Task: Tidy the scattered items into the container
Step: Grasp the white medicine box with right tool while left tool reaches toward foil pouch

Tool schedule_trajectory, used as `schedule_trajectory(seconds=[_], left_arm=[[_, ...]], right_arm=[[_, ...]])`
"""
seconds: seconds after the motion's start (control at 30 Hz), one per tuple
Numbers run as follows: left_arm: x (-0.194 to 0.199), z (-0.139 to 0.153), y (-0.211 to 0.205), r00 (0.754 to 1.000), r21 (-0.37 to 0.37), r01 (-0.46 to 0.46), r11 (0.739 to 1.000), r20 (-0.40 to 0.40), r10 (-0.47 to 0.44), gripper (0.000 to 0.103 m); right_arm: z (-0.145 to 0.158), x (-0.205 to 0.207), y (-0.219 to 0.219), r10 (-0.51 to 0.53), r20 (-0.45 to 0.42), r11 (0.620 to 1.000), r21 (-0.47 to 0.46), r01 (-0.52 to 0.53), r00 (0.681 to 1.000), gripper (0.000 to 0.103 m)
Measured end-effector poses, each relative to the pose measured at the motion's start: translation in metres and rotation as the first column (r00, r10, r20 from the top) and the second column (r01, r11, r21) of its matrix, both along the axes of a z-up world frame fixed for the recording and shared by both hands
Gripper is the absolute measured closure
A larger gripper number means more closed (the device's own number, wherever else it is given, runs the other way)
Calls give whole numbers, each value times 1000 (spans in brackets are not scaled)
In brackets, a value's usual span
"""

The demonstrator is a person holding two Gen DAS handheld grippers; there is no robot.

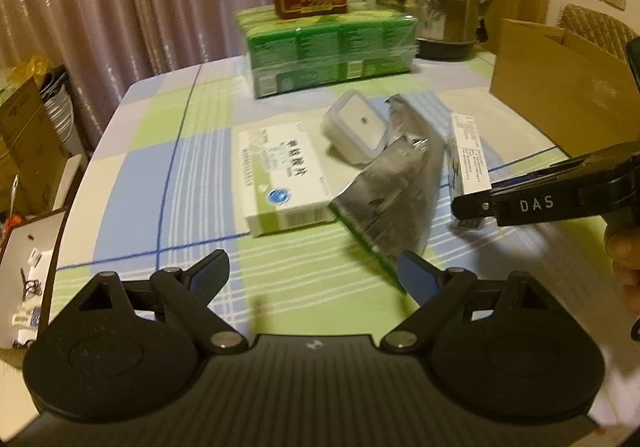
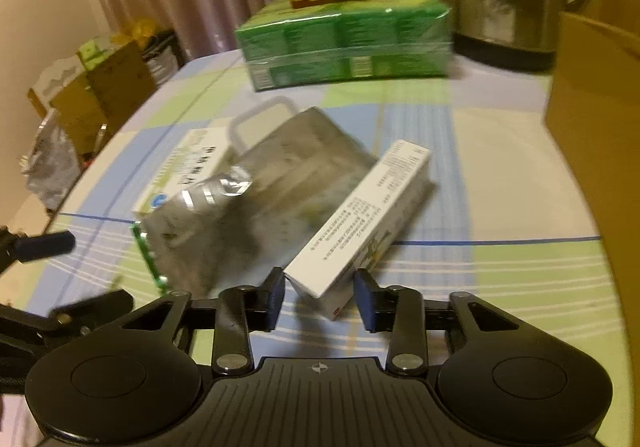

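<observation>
Silver foil pouch (image 2: 256, 203) lies mid-counter, w/ a long white box (image 2: 360, 223) just beside it on the right and a wider white box (image 1: 280, 179) on its left. Clear lidded tub (image 1: 358, 129) sits behind the pouch. Cardboard box (image 1: 560, 87) stands at the counter's right edge. Right tongs (image 2: 320, 299) are apart, fingers either side of the long box's near end, not clamped. Left tongs (image 1: 316, 279) are spread wide, low over the checked counter (image 1: 168, 183), near the pouch's green edge.

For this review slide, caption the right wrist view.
Right gripper, fingers open, straddling the end of a slim white box beside a silver foil pouch.
</observation>
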State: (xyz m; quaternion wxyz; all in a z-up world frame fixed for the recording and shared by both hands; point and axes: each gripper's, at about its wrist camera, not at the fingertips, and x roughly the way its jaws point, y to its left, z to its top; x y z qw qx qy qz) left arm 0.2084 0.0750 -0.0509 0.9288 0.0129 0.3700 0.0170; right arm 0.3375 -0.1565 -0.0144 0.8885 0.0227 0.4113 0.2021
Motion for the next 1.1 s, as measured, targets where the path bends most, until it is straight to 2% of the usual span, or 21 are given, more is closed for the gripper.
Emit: schedule_trajectory(seconds=[0.13,0.37,0.5,0.57,0.6,0.63,0.8,0.87,0.9,0.97,1.0,1.1], left_arm=[[10,7,-8,999,1,43,999,16,-43,14],[43,12,-29,992,28,126,992,17,-127,14],[64,9,-44,980,47,201,978,-5,-201,14],[74,5,-49,973,53,230,972,-25,-229,15],[80,2,-50,970,47,241,969,-37,-240,17],[86,-1,-51,968,34,249,968,-50,-247,22],[107,-9,-58,956,31,278,960,-108,-273,48],[110,-10,-61,953,45,282,958,-125,-275,53],[112,-11,-61,953,47,280,959,-132,-272,56],[112,-9,-61,953,30,274,961,-139,-268,60],[112,-8,-62,952,25,277,961,-143,-271,63],[106,-6,-69,946,44,290,956,-162,-279,65]], right_arm=[[1,-3,-14,-32,20,998,-48,33,999,75],[-1,-1,-30,-39,39,998,-37,40,998,74],[-4,6,-33,-34,43,999,-39,36,998,71],[-5,11,-35,-32,47,999,-39,34,998,64],[-6,12,-36,-33,49,999,-38,35,998,55],[-7,14,-38,-32,50,999,-36,34,998,51],[-10,25,-40,-5,54,999,-38,7,999,51],[-12,28,-40,10,51,999,-36,-8,999,51],[-12,31,-39,20,50,999,-33,-18,999,52],[-13,33,-36,35,52,999,-42,-33,998,60],[-13,34,-36,42,46,998,-42,-40,998,73],[-12,30,-40,39,40,998,-45,-38,998,80]])
